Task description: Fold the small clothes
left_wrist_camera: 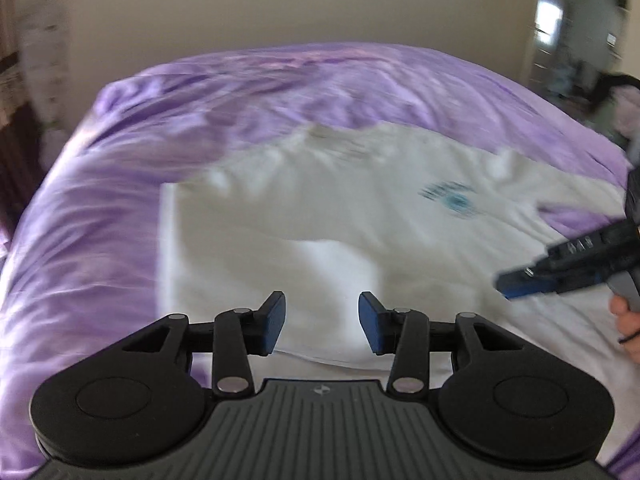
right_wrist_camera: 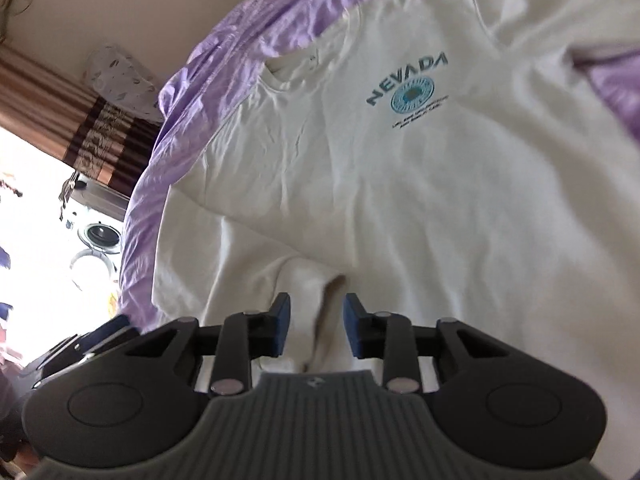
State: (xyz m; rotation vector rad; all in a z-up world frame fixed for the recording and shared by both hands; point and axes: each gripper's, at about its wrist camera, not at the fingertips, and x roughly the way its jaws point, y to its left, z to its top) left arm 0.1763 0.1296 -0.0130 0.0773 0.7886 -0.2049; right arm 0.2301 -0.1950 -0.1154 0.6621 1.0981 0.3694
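Observation:
A white sweatshirt (right_wrist_camera: 400, 184) with a blue "NEVADA" print (right_wrist_camera: 408, 84) lies spread on a purple bedsheet (right_wrist_camera: 224, 60); it also shows in the left wrist view (left_wrist_camera: 320, 208). One sleeve is folded in over the body, its cuff (right_wrist_camera: 316, 292) lying near my right gripper. My right gripper (right_wrist_camera: 316, 326) is open, low over that cuff, with nothing held. My left gripper (left_wrist_camera: 322, 324) is open and empty above the folded sleeve end (left_wrist_camera: 332, 264). The right gripper also shows at the right edge of the left wrist view (left_wrist_camera: 560, 272).
The purple sheet (left_wrist_camera: 100, 220) covers the bed around the sweatshirt. A beige wall (left_wrist_camera: 280, 8) stands behind the bed. A striped curtain (right_wrist_camera: 100, 132), a bright window and a fan (right_wrist_camera: 98, 236) are left of the bed. A doorway (left_wrist_camera: 580, 28) opens at far right.

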